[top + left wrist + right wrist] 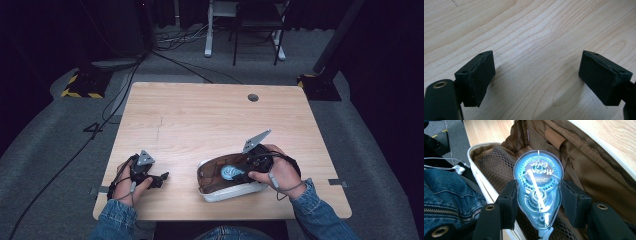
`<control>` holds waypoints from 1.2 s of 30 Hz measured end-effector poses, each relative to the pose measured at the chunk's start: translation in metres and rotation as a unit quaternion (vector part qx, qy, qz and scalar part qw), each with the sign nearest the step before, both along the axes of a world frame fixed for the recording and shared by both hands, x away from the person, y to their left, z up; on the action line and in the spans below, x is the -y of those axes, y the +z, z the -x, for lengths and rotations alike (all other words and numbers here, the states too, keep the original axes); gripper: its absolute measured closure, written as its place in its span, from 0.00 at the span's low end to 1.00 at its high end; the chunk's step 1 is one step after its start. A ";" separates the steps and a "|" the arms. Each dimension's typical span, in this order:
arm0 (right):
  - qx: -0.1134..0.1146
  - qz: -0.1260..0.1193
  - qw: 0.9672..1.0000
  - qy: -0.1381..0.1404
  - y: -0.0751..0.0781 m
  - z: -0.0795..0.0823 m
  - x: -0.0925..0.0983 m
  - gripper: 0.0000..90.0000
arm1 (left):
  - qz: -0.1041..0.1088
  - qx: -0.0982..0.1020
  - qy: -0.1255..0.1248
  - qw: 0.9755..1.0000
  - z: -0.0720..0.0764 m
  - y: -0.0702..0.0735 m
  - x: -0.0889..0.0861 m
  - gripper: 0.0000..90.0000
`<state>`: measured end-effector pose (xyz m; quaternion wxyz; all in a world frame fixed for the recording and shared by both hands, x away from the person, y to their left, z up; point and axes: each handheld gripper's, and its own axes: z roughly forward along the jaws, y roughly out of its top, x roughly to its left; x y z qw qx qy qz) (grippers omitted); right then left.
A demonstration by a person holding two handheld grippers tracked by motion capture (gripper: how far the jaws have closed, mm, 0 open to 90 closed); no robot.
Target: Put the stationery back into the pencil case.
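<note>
Tape dispenser [538, 190], clear blue teardrop, pinched by right claw [539, 202]; left claw [536, 77] spread.

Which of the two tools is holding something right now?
The right tool: its jaws are shut on the blue correction tape dispenser over the open pouch. The left tool is open, with nothing in it.

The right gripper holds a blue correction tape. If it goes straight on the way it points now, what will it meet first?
Probably the brown lining of the open pencil case. The right gripper, shut on the blue correction tape, points into the case's inside, so the tape's rounded end would touch first; depth is hard to judge.
</note>
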<state>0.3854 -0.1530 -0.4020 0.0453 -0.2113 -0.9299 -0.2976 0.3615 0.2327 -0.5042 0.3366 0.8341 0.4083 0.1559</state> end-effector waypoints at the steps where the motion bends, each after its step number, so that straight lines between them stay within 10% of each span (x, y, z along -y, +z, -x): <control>1: -0.001 -0.001 1.000 0.001 -0.001 0.000 -0.001 0.55 | 0.000 0.000 0.000 1.000 0.000 0.000 0.000 0.15; 20: -0.009 -0.001 1.000 -0.006 -0.014 -0.009 -0.009 0.55 | -0.001 0.001 -0.001 1.000 0.000 0.000 0.000 0.16; 36: 0.052 -0.028 0.998 -0.013 0.008 -0.006 0.009 0.43 | 0.000 0.000 -0.001 1.000 0.000 0.000 0.000 0.16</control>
